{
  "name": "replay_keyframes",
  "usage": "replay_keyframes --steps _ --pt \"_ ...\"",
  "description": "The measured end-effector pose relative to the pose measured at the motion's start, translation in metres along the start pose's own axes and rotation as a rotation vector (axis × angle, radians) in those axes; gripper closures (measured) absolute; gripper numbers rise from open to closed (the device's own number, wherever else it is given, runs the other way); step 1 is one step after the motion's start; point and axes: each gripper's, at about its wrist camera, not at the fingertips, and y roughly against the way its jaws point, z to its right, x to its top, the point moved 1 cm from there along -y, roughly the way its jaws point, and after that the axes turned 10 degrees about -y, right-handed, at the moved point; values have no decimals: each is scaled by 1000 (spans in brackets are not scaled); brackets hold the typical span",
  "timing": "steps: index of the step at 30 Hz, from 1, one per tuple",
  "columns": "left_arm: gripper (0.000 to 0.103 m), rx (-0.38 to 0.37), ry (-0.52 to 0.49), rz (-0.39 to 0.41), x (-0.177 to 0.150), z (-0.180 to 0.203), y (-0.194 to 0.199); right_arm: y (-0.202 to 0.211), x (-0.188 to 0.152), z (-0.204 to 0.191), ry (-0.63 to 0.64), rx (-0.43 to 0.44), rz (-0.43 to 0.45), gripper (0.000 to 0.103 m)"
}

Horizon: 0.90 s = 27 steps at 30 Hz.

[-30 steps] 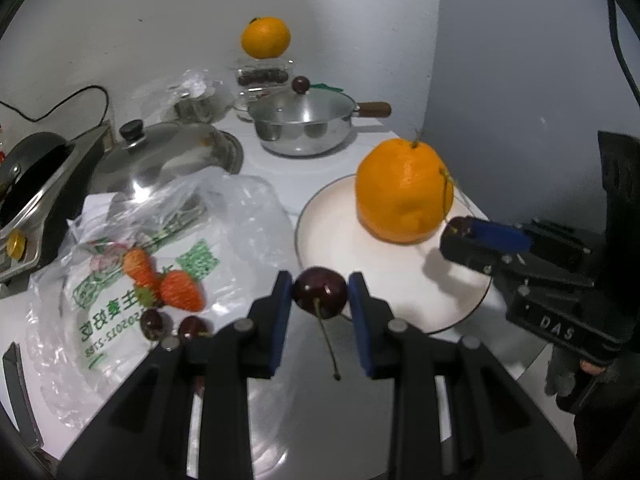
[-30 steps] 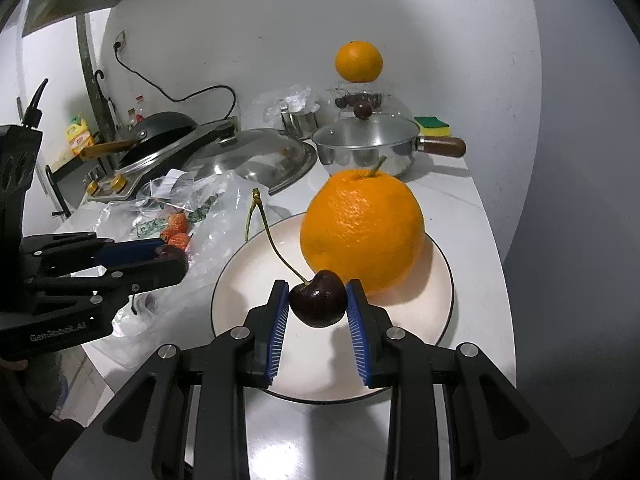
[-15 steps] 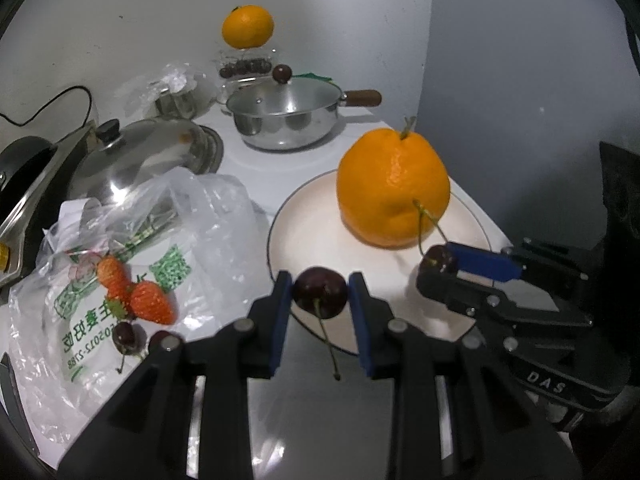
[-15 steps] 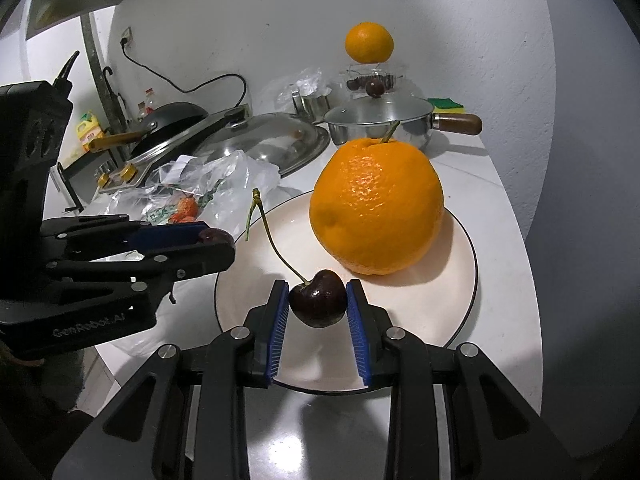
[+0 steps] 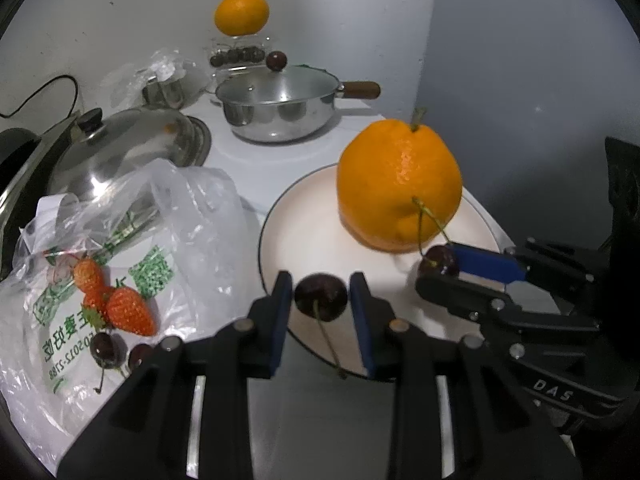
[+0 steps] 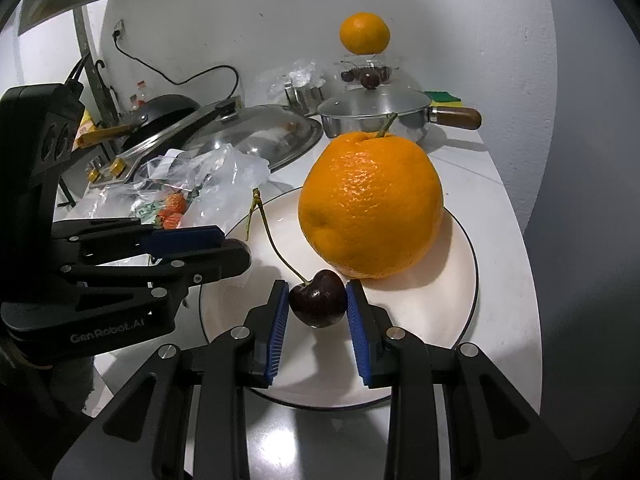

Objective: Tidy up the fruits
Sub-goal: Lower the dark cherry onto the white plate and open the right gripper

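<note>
A white plate [image 6: 460, 320] with a dark rim sits at the near end of the white counter [image 6: 496, 184], and the big orange [image 6: 370, 204] already stands on it, so one fruit looks sorted. To its left lies a clear plastic bag [image 5: 192, 216] with strawberries [image 5: 128, 310] and two loose cherries [image 5: 106, 350] on it (these, by my reading, are what is left to move). Both tools are clamped on fruit: the left gripper [image 5: 320, 304] has its jaws narrow on a dark cherry [image 5: 322, 296] just over the plate's near edge, stem hanging down, and the right gripper [image 6: 318, 306] pinches a second cherry [image 6: 318, 298] low over the plate beside the orange, stem pointing up. Neither cherry is set down yet, so the job seems early to middling. Writing: green print and digits on the bag, upside down and only partly legible; "GenRobot.AI" on the left gripper's side; "DAS" on the right one's.
</note>
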Motion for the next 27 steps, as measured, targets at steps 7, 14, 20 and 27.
replay_keyframes --steps 7,14,20,27 --pt "66 -9 17 16 1 -9 5 -7 2 -9 7 -12 -20 72" --pt "45 -20 57 54 -2 -26 22 -13 7 -23 -3 -7 -23 72" --pt "44 8 72 88 -5 -40 39 -16 13 -40 23 -8 -10 72" --pt "43 53 92 98 -17 -60 54 -28 19 -50 24 -15 -10 72"
